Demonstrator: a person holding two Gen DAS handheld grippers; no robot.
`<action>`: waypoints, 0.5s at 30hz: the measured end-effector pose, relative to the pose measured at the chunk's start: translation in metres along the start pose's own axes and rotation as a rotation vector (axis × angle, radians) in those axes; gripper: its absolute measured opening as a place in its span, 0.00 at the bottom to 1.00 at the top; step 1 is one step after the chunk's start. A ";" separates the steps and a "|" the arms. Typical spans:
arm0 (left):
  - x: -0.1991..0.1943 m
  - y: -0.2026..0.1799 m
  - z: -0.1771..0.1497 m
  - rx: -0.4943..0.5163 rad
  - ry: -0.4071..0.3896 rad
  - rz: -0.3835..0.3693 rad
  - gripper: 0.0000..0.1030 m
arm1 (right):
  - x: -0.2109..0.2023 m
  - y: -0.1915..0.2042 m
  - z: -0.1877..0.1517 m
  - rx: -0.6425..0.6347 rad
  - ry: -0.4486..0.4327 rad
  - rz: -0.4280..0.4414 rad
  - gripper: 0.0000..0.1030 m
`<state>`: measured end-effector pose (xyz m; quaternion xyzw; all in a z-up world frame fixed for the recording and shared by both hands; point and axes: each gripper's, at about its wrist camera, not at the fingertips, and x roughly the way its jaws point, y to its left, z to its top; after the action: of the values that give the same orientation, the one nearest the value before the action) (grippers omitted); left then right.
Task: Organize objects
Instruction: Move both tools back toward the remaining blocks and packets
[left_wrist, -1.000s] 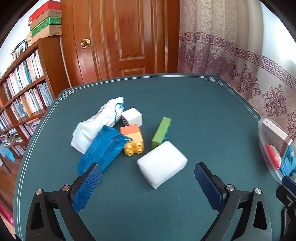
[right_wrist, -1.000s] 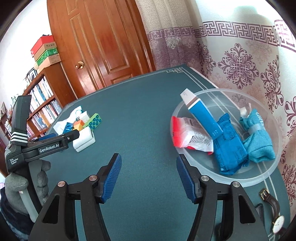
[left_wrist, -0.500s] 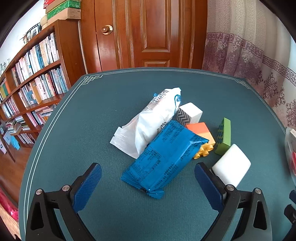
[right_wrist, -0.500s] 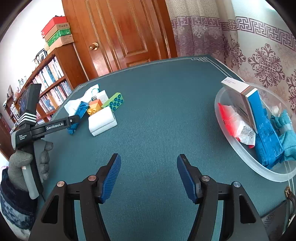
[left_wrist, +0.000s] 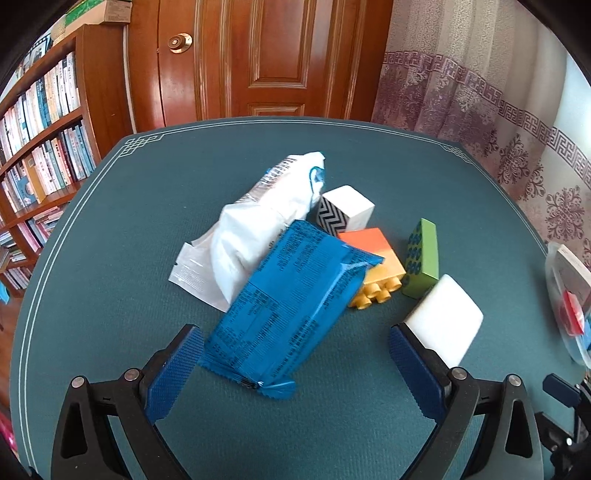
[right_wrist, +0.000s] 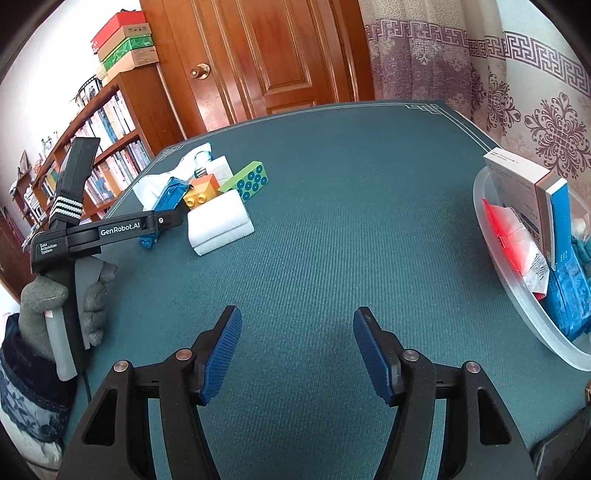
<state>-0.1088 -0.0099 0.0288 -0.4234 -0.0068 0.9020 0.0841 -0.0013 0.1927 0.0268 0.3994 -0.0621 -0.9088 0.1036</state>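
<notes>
Now left gripper (left_wrist: 293, 363) nearer blue packet (left_wrist: 291, 297), jaws wide, empty; right gripper (right_wrist: 297, 352) likewise.

The left hand-held gripper (right_wrist: 173, 221) is showing white lettering in the right wrist view: "GenRobot.AI" is running along its black arm, and behind it, on the body near the gloved hand, three small lines are reading "Data Acquisition System". The blue packet (left_wrist: 291, 302) lying on the counter is carrying dense black print and a table on its upturned back, too blurred to read. The boxes in the clear tub (right_wrist: 517, 295) and the book spines on the bookshelf (right_wrist: 110, 122) are bearing print too small to make out.
</notes>
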 end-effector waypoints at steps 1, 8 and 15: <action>-0.002 -0.003 -0.001 0.003 0.001 -0.020 0.99 | 0.001 0.002 0.000 -0.004 0.002 0.001 0.63; -0.015 -0.013 -0.001 0.026 -0.018 -0.156 0.99 | 0.012 0.008 0.003 -0.014 0.021 0.010 0.63; -0.010 0.006 0.001 -0.017 -0.076 -0.039 0.98 | 0.020 0.015 0.013 -0.042 0.013 0.005 0.63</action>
<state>-0.1037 -0.0173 0.0366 -0.3894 -0.0260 0.9155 0.0980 -0.0218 0.1738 0.0240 0.4028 -0.0435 -0.9070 0.1147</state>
